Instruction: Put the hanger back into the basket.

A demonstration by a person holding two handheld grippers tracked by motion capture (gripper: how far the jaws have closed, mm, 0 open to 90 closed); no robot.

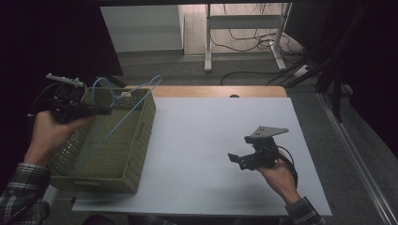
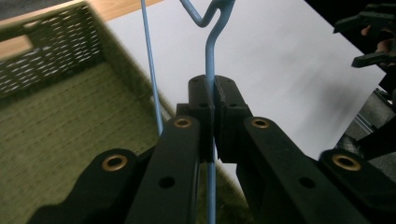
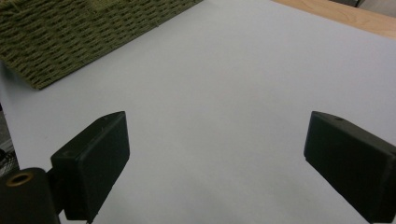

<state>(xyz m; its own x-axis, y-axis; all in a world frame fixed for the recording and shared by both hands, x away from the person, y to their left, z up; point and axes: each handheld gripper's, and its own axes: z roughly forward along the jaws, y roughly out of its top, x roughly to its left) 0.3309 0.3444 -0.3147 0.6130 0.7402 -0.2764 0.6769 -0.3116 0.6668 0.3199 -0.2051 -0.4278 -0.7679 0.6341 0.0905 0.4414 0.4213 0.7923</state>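
Observation:
A light blue wire hanger [image 1: 101,79] stands tilted over an olive woven basket [image 1: 123,154] at the table's left, its lower part down inside the basket. My left gripper [image 1: 105,111] is shut on the hanger. In the left gripper view the jaws [image 2: 214,93] pinch the hanger's neck [image 2: 210,60] just below the hook, above the basket floor [image 2: 56,130]. My right gripper [image 1: 240,149] hovers open over the white table top [image 1: 202,126] at the right. Nothing lies between its fingers [image 3: 217,140], and the basket's corner [image 3: 84,32] shows far off to the upper left.
A wooden strip [image 1: 216,91] runs along the table's far edge. Beyond it are a grey floor, white desk legs [image 1: 207,42] and loose cables [image 1: 248,37]. The right gripper [image 2: 373,37] shows far off in the left gripper view.

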